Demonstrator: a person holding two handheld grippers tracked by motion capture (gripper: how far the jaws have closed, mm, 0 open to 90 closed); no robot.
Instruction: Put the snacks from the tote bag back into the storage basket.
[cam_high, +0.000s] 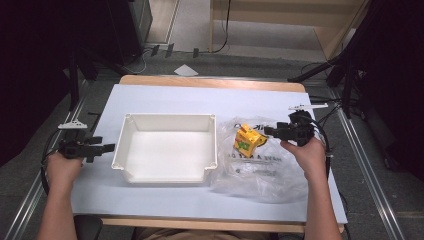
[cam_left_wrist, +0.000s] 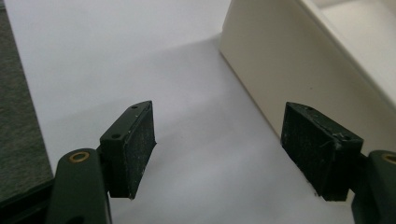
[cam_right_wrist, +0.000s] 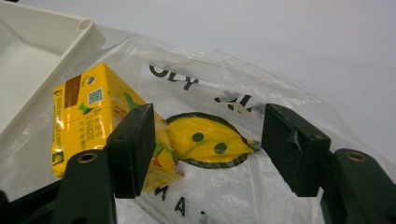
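Observation:
A yellow drink carton (cam_high: 248, 141) lies tilted in a clear printed plastic bag (cam_high: 260, 170), just right of the white tray (cam_high: 167, 116). My right gripper (cam_high: 268, 131) points left at the carton with its jaws wide apart. In the right gripper view the carton (cam_right_wrist: 88, 116) sits by the left pad, and the bag (cam_right_wrist: 261, 79) with its yellow print lies between the jaws of my right gripper (cam_right_wrist: 210, 135). Nothing is pinched. My left gripper (cam_high: 109, 148) rests left of the tray, open and empty. The left gripper view shows my left gripper (cam_left_wrist: 217, 135) beside the tray wall (cam_left_wrist: 280, 56).
A white sheet (cam_high: 165, 200) covers the wooden table. The tray rim (cam_right_wrist: 88, 28) is close to the carton's left. Dark stands and cables (cam_high: 345, 85) are off the table's right side, and grey floor lies beyond both sides.

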